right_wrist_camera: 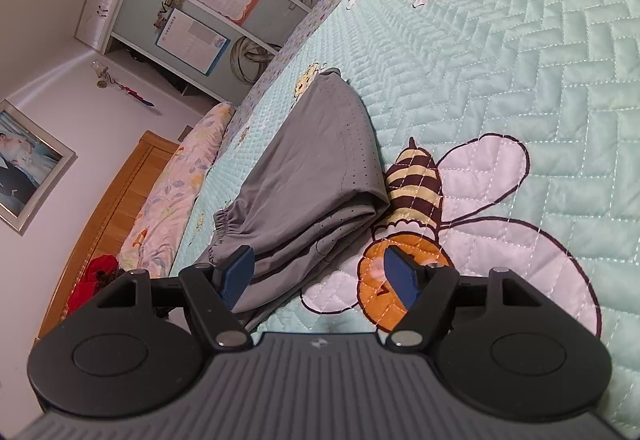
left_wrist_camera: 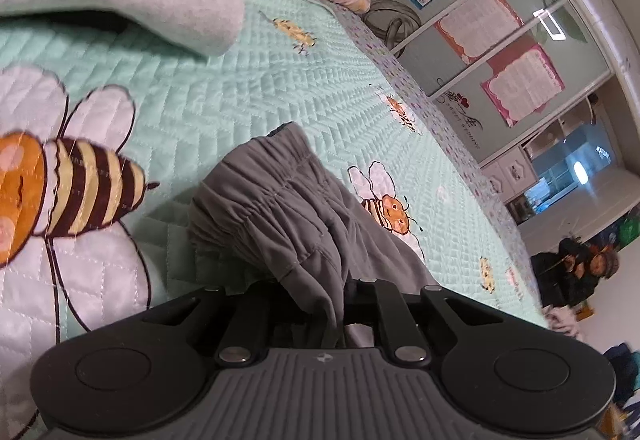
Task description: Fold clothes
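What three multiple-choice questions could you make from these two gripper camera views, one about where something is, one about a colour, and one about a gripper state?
1. Where do the shorts lie?
A. On the quilted bedspread
B. On the floor
C. On the pillow

2. What colour are the shorts?
A. Red
B. Grey
C. White

3. What state is the right gripper in?
A. Shut on the shorts
B. Shut on nothing
C. Open, blue pads spread apart

Answers:
1. A, the right wrist view shows the shorts spread on the mint bedspread beside the large embroidered bee.
2. B, the fabric is plain grey in both views.
3. C, a wide gap separates the two pads and nothing is between them, while the left gripper has grey cloth bunched between its fingers.
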A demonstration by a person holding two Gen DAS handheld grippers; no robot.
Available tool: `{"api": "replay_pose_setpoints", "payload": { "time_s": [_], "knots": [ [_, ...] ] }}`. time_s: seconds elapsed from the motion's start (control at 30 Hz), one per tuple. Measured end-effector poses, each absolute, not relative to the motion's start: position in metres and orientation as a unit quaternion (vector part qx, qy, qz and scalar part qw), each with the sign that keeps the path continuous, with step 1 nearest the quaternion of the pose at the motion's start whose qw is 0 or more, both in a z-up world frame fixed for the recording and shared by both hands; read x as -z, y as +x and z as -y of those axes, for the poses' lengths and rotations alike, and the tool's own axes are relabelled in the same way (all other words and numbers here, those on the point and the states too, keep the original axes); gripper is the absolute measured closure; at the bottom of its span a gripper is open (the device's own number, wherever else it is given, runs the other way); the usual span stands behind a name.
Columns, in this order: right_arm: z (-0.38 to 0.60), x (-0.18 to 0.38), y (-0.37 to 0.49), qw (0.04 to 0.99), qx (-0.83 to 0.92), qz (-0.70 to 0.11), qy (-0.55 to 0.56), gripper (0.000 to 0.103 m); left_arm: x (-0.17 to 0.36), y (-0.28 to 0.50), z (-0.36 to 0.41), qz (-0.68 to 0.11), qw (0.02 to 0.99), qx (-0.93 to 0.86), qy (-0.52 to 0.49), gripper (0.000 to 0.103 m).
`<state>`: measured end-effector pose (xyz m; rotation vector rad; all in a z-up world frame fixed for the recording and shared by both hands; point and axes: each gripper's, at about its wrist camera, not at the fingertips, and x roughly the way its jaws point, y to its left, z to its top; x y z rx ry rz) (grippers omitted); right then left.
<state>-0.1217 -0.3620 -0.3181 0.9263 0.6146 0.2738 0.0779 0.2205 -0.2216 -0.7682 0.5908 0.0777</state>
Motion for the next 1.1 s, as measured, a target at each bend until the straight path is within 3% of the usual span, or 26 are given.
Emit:
{"api": "replay_pose_setpoints", "payload": {
  "time_s": [0.17,0.47,0.7,0.77,1.1],
  "knots": [
    [0.364,0.319,-0.122,0.838,-0.132,-0.287,0.444,0.03,0.199,0.083,-0.194,-0.276,0.907,-0.037,-0.315,0.091],
    [0.386,0.329,-0.125,0.79,-0.151,-0.264,0.533,0.03,0.181,0.09,-0.009,-0.3,0.948,0.102,-0.029,0.091],
    [0.405,0.338,-0.128,0.739,-0.165,-0.246,0.606,0.03,0.169,0.094,0.133,-0.299,0.912,0.202,0.196,0.092],
    [0.409,0.34,-0.129,0.727,-0.167,-0.242,0.621,0.03,0.188,0.085,0.156,-0.311,0.894,0.21,0.244,0.092],
    [0.418,0.347,-0.136,0.69,-0.172,-0.224,0.666,0.028,0.19,0.069,0.177,-0.292,0.893,0.187,0.285,0.092]
  ]
}}
